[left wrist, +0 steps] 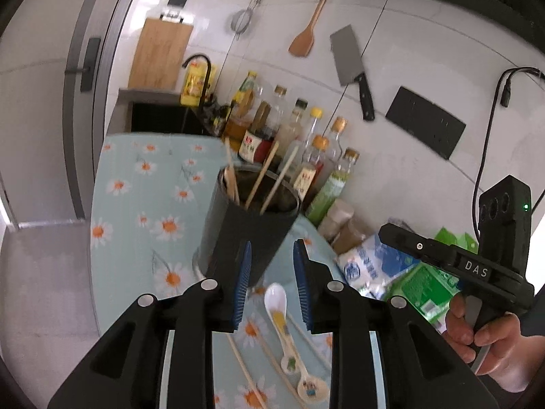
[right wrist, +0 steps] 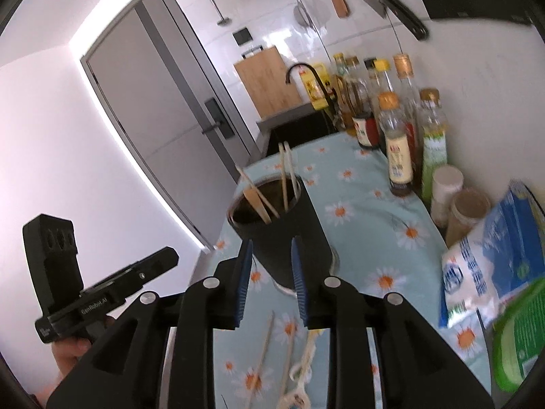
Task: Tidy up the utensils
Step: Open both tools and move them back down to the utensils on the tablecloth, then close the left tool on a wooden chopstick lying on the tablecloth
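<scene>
A black utensil holder (left wrist: 245,225) stands on the daisy-print counter (left wrist: 136,204) with several chopsticks (left wrist: 269,177) standing in it. It also shows in the right wrist view (right wrist: 282,235). My left gripper (left wrist: 272,284) is open and empty, held above two white ceramic spoons (left wrist: 282,323) and loose chopsticks (left wrist: 245,371) lying on the cloth. My right gripper (right wrist: 269,281) is open and empty, just before the holder, above loose chopsticks (right wrist: 262,358) and a spoon (right wrist: 303,368). The right gripper's body (left wrist: 477,266) shows in the left wrist view.
Sauce bottles (left wrist: 299,143) line the wall behind the holder. Bags (left wrist: 374,266) and jars (right wrist: 453,197) sit at the right. A cleaver (left wrist: 351,68) and wooden spatula (left wrist: 306,30) hang on the tiles. A sink (left wrist: 160,116) with a black tap lies beyond.
</scene>
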Demonstrator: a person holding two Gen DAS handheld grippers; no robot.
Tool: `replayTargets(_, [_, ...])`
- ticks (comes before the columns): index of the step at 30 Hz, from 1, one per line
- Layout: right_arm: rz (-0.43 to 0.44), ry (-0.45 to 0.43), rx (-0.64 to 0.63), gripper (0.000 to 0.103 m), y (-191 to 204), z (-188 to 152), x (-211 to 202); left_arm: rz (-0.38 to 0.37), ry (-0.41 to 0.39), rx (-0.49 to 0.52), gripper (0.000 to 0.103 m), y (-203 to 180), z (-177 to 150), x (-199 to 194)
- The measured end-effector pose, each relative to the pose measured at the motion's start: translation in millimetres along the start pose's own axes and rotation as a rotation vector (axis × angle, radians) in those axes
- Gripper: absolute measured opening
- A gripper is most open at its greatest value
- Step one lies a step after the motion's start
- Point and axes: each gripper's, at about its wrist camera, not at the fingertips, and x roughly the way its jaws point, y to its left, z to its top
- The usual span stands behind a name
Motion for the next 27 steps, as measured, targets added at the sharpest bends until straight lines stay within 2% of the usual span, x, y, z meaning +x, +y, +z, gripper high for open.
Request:
replayTargets(4, [-0.023, 0.079, 0.042, 0.03, -11, -15, -2, 0.004, 0.038, -0.02, 0.024, 1, -18, -2])
replayTargets(12, [-0.006, 0.133, 0.076, 0.035, -28, -38, -14, 0.042, 0.104, -0.053, 0.024, -8, -42, -2])
replayTargets(19, [0.047, 0.23, 0.153, 0.035, -58, -54, -22, 0.146, 0.296, -0.07, 0.024, -17, -67, 26])
replayTargets(24, [0.103, 0.273, 0.186, 0.035, -79, -67, -32, 0.192, 0.44, -0.072, 0.024, -17, -85, 50])
replayTargets(27, [0.136, 0.286, 0.208, 0.036, -91, -77, -38, 0.244, 0.51, -0.074, 0.024, -18, -92, 65])
